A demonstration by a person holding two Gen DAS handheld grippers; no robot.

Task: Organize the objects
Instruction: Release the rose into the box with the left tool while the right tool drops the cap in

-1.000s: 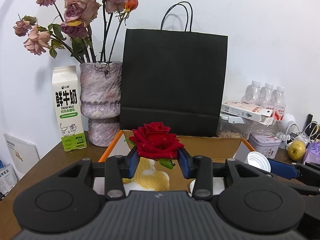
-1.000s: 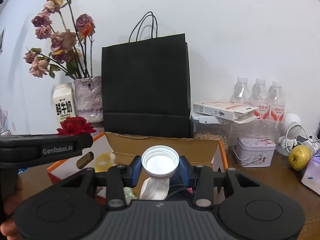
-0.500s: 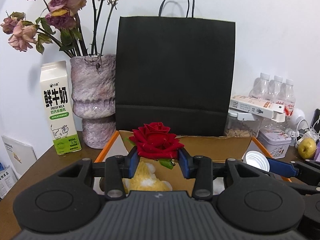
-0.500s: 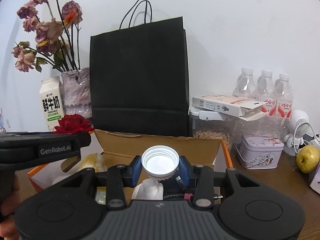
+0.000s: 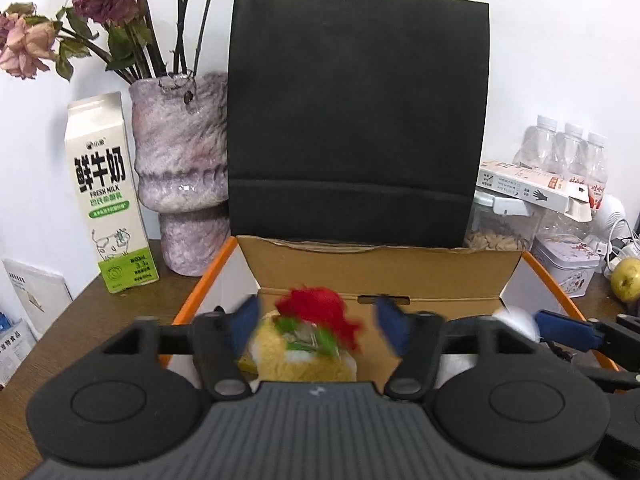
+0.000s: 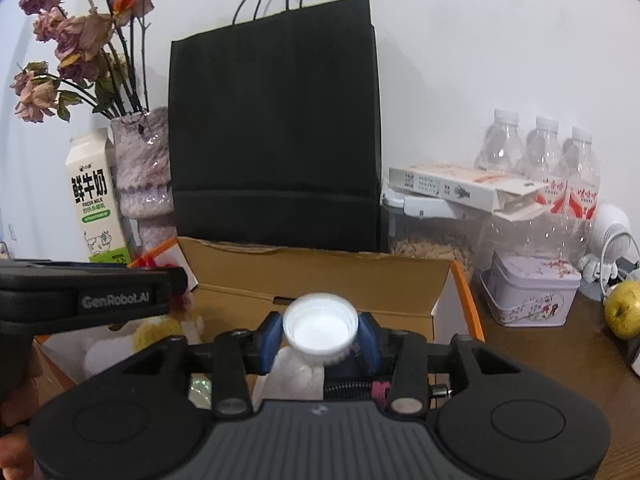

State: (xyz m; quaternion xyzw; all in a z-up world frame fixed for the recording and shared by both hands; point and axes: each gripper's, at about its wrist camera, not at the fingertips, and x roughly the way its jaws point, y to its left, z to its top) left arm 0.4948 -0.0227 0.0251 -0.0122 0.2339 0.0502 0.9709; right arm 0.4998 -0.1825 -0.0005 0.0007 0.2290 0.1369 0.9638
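Observation:
An open cardboard box (image 5: 376,272) with orange edges stands in front of me, also in the right wrist view (image 6: 320,276). My left gripper (image 5: 316,326) is open above it. A red rose (image 5: 316,312) lies blurred between the spread fingers, over a yellow plush toy (image 5: 296,360) in the box. My right gripper (image 6: 320,330) is shut on a white plastic cap (image 6: 320,326), held over the box's right part above a white crumpled item (image 6: 296,376). The left gripper's body (image 6: 92,300) shows at the left of the right wrist view.
A black paper bag (image 5: 356,120) stands behind the box. A milk carton (image 5: 106,192) and a vase of dried roses (image 5: 180,176) stand left. Water bottles (image 6: 540,176), a seed jar (image 6: 432,236), a tin (image 6: 532,296) and a pear (image 6: 624,310) stand right.
My left gripper has opened and let go of the red rose, which has dropped toward the plush toy. Both grippers have moved closer to the box. The right gripper still holds the cap.

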